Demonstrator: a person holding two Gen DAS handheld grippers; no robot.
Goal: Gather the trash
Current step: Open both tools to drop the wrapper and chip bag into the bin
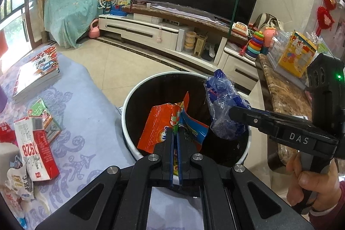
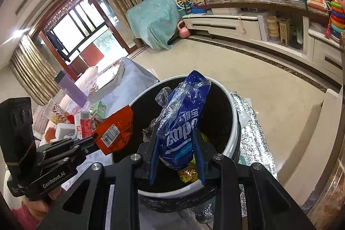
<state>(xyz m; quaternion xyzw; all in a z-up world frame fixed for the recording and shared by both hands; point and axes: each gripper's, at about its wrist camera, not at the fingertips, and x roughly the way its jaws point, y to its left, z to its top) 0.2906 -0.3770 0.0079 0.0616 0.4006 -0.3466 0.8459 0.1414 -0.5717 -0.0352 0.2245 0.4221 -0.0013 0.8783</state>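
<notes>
- Left gripper was clamped on a crinkled orange wrapper
- Right gripper pinched a glossy blue plastic pack over the round bin

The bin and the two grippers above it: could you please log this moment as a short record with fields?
bin: black bin with white rim, open, some yellow wrappers at the bottom
left gripper: shut on an orange snack wrapper, over the bin's mouth
right gripper: shut on a blue tissue pack wrapper, over the bin
table: red-and-white carton, books, crumpled wrappers not yet collected
</notes>
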